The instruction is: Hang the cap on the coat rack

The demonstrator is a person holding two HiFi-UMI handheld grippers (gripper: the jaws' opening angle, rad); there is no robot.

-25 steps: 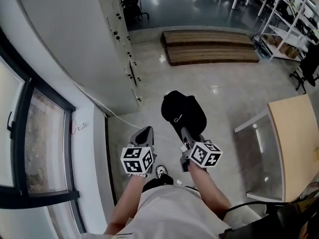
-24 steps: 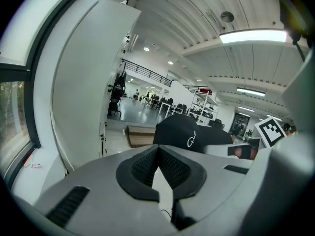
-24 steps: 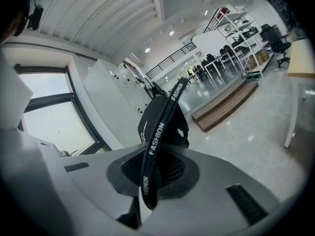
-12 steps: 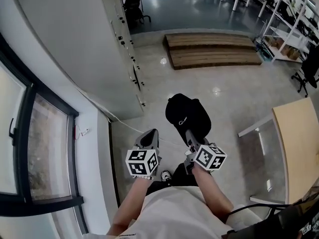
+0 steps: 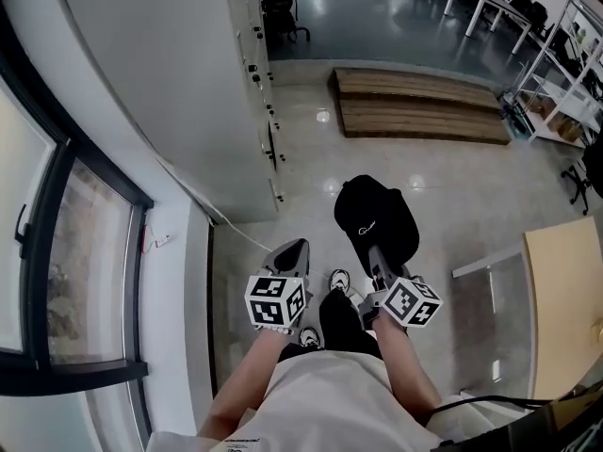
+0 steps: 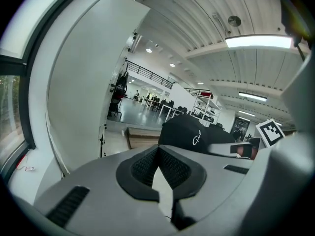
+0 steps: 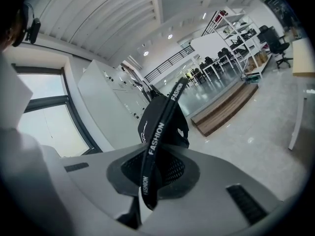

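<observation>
Ahead, black cap [image 5: 375,217] in right gripper [image 5: 377,255]; wooden platform [image 5: 424,116] beyond

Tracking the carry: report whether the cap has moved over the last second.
Yes. The cap, held in the right gripper, has gone forward: it lies closer to the wooden platform and farther past the table corner.

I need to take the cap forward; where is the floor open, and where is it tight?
Open tile lies ahead of the cap, between the white cabinets and the table, up to the wooden platform. Tight: the cable along the cabinet base at left, the table's frame at right.
</observation>
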